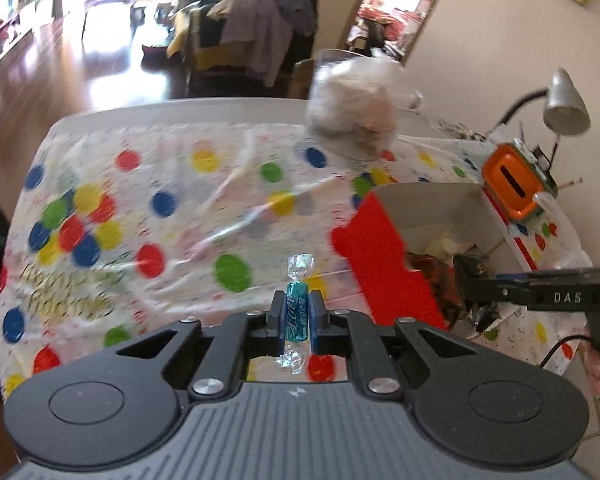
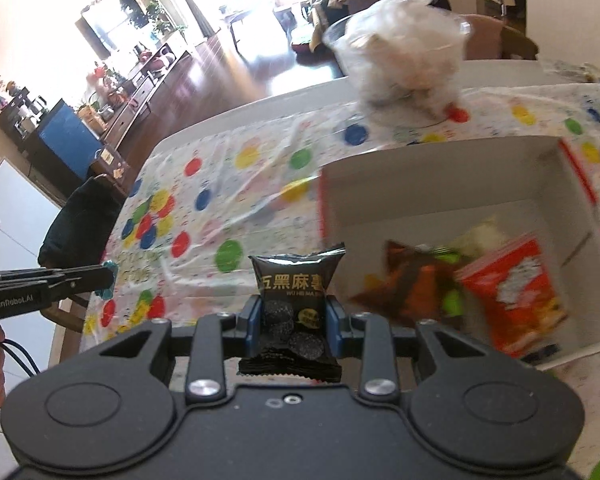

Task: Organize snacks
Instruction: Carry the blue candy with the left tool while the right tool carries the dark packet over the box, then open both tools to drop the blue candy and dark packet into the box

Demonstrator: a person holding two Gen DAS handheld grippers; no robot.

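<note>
While I am watching both wrist views, the left claw [image 1: 297, 312] is pinching a teal wrapped candy [image 1: 297, 307] upright between its fingers, one twisted clear end sticking out past the fingertips and the other hanging back toward the claw body. The candy is hovering above the bench [image 1: 172, 208], which is wearing a cloth of coloured dots. To its right, the red-and-white box [image 1: 384, 256] is standing open, with snack packets lying inside.

The right claw [image 2: 293, 316] is gripping a black snack packet [image 2: 294, 300] with gold lettering, its crimped top rising beyond the fingertips and its lower edge trailing behind them. I am seeing this packet held just left of the box [image 2: 440, 176], near its front corner, where an orange-red packet [image 2: 512, 288] and a dark packet [image 2: 412, 284] are lying.

A clear plastic cup [image 2: 400, 60], stuffed with pale wrappers, is standing farther back on the bench. The background is blurring.
</note>
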